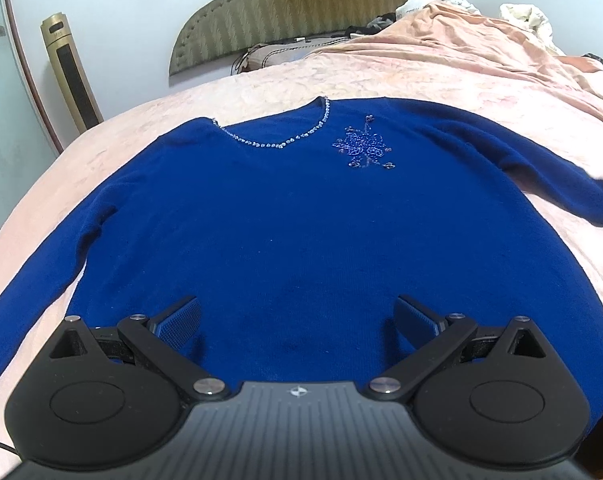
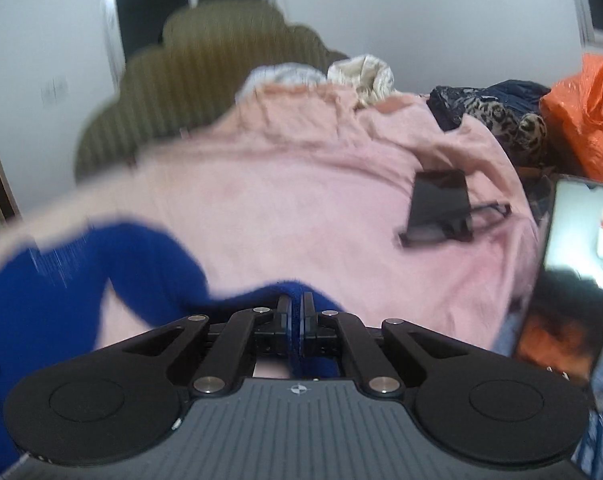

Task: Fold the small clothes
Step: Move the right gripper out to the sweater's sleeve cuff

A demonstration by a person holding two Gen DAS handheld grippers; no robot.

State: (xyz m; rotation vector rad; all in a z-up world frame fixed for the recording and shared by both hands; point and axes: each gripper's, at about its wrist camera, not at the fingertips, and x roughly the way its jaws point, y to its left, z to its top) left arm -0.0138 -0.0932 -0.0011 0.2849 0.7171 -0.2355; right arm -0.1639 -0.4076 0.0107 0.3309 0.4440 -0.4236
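Note:
A royal-blue sweater (image 1: 281, 220) lies flat, front up, on the pink bedspread (image 1: 381, 76). It has a beaded neckline and a sequin flower on the chest, and both sleeves are spread out sideways. My left gripper (image 1: 297, 316) hovers open over the sweater's lower body, pads wide apart with nothing between them. In the blurred right wrist view, my right gripper (image 2: 297, 304) is shut on a fold of the blue sweater (image 2: 81, 280), at its right sleeve end, with blue cloth showing between and behind the pads.
A dark phone (image 2: 441, 200) and black glasses (image 2: 489, 212) lie on the bedspread (image 2: 301, 200). A lit phone screen (image 2: 581, 240) stands at the right edge. Piled clothes (image 2: 493, 112) and an orange bag (image 2: 585, 112) sit far right. The headboard (image 1: 301, 12) and a tower fan (image 1: 71, 76) stand behind.

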